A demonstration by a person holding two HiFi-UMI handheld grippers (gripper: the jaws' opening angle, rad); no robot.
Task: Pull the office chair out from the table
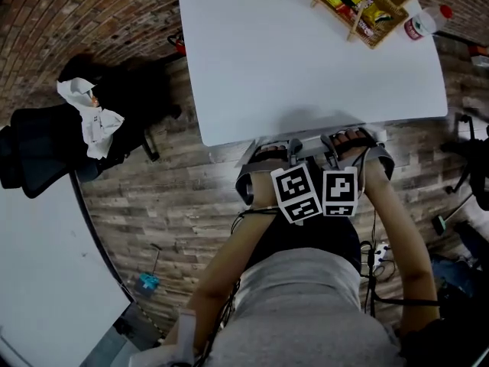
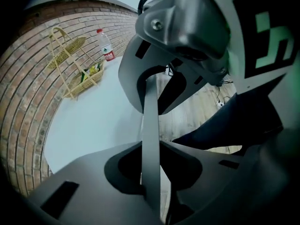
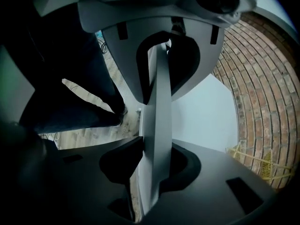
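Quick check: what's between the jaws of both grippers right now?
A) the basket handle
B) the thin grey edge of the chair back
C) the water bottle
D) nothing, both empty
B: in each gripper view a thin grey panel, the chair back, runs straight between the jaws of the left gripper and the right gripper, with the pads against it.

Of the office chair [image 2: 151, 125] we make out only a narrow grey strip; the rest lies hidden. The basket [image 1: 382, 38] is cut by the head view's top edge, and the label on the bottle [image 1: 425, 21] is too small to read.
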